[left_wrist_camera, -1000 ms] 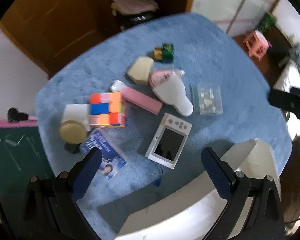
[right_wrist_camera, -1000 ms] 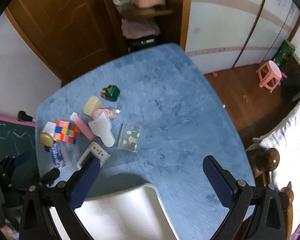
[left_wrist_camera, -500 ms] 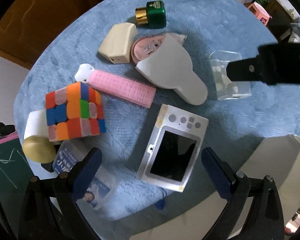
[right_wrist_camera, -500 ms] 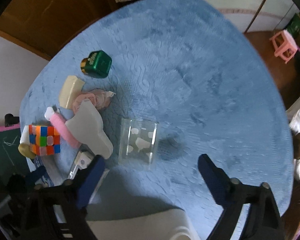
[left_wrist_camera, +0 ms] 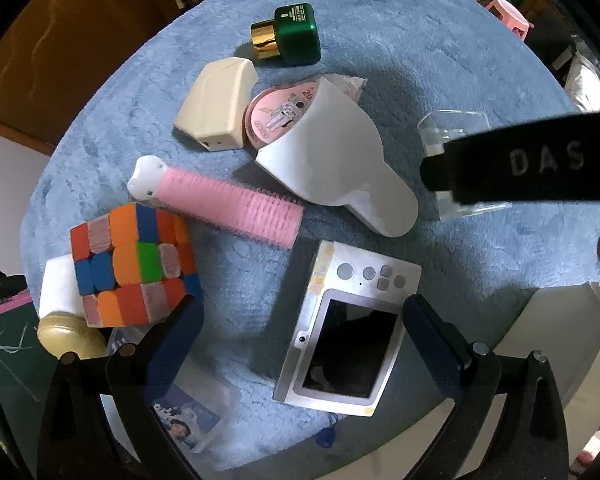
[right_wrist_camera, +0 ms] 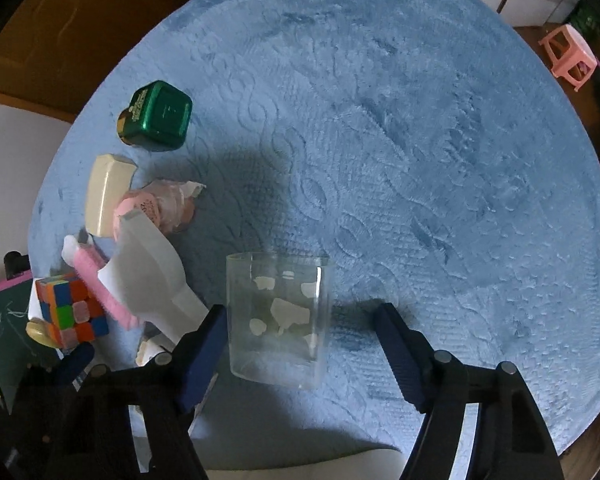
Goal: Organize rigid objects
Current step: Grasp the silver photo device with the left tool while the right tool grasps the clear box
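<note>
The clear box (right_wrist_camera: pixel 278 316) is seen lying on the blue table (right_wrist_camera: pixel 400 128), between the spread fingers of the right claw (right_wrist_camera: pixel 300 344); the claw is held wide and nothing is gripped, though the left finger (right_wrist_camera: pixel 204 344) is just beside the box wall. In the left view the same box (left_wrist_camera: pixel 456 132) is partly hidden behind the right claw's black body. The left claw (left_wrist_camera: pixel 300 344) is likewise held wide, over the white camera (left_wrist_camera: pixel 348 336), which lies screen up between its fingers; contact cannot be told. Beyond the camera a white scoop (left_wrist_camera: pixel 332 160) is laid partly over a pink round tin (left_wrist_camera: pixel 276 116), with a cream case (left_wrist_camera: pixel 218 104) touching the tin on its left. A green bottle (left_wrist_camera: pixel 292 34) with a gold cap lies farther back. A pink roller (left_wrist_camera: pixel 224 202) is seen between scoop and puzzle cube (left_wrist_camera: pixel 132 266). A card (left_wrist_camera: pixel 188 420) lies under the left finger, near the table's edge.
</note>
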`<state>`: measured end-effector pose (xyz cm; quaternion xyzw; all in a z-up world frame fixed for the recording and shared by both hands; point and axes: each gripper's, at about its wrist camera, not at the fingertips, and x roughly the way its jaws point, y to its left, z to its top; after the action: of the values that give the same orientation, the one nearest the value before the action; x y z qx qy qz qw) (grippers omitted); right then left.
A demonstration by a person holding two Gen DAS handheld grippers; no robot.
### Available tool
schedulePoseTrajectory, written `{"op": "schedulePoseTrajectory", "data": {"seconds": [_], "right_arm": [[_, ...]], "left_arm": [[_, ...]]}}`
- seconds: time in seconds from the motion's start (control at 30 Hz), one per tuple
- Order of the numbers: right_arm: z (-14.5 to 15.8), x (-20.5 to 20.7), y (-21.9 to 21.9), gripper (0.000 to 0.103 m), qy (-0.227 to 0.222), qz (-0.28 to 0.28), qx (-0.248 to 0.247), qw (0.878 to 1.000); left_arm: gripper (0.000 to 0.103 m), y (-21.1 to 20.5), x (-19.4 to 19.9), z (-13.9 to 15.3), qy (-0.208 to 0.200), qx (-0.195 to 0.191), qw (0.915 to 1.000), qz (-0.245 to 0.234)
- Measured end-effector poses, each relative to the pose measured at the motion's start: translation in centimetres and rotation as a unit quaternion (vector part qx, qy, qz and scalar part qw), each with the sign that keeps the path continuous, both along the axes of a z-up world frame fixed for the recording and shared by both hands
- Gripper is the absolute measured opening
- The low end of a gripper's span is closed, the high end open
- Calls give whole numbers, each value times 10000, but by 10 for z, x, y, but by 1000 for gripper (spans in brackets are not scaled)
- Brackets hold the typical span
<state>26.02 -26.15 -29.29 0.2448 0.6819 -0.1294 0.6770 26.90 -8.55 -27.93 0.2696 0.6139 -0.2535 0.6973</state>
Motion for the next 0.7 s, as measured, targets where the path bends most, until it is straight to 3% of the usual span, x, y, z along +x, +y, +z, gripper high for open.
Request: {"op": "schedulePoseTrajectory", "data": {"seconds": [0.27,0.57,0.63,0.7], "right_arm": [[-9,16,19,75,182,216,-329,9991],[-18,15,41,71,251,266,-529,9979],[-16,6,38,66,235,288,-571,9977],[-14,3,38,50,218,324,-671,9970]], "left_arm": [[100,-7,-8,-13,95,111,9994,-323],[99,8,9,-54,609,293,9977,32],[94,9,10,-56,622,213,9978,82],[84,9,10,-54,579,131,9982,55]]}}
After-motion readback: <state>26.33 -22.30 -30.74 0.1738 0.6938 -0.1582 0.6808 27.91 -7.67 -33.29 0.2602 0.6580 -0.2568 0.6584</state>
